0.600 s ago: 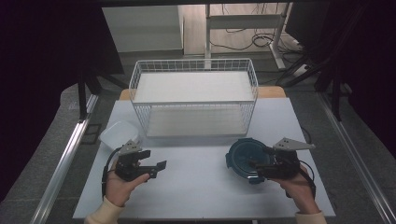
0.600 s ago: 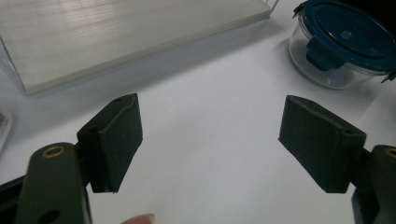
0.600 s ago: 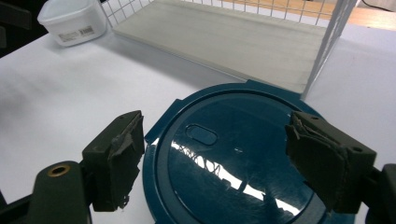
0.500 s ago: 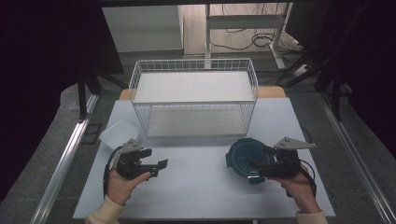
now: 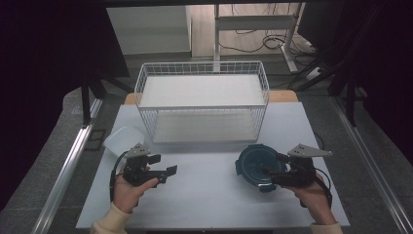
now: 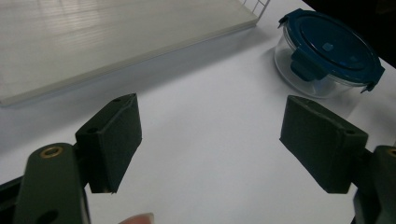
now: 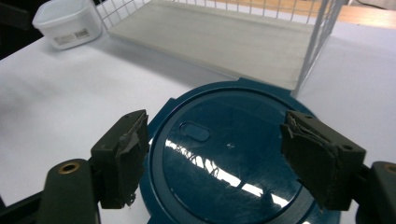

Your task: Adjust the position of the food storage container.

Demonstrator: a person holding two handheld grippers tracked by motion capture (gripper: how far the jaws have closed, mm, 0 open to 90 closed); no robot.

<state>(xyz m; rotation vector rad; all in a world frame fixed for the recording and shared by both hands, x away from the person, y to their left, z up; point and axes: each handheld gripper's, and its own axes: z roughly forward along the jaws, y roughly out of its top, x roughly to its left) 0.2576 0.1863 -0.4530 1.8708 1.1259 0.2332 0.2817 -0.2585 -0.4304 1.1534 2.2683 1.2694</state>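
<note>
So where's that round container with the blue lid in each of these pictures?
High view: the blue-lidded container sits right of centre, just ahead of the right gripper.
Left gripper view: upper right corner.
Right gripper view: bottom centre, between the jaws.
Shared landmark: the white wire basket, just behind it.

round glass container (image 5: 256, 165) | blue lid on; upright | table, front-right
</note>
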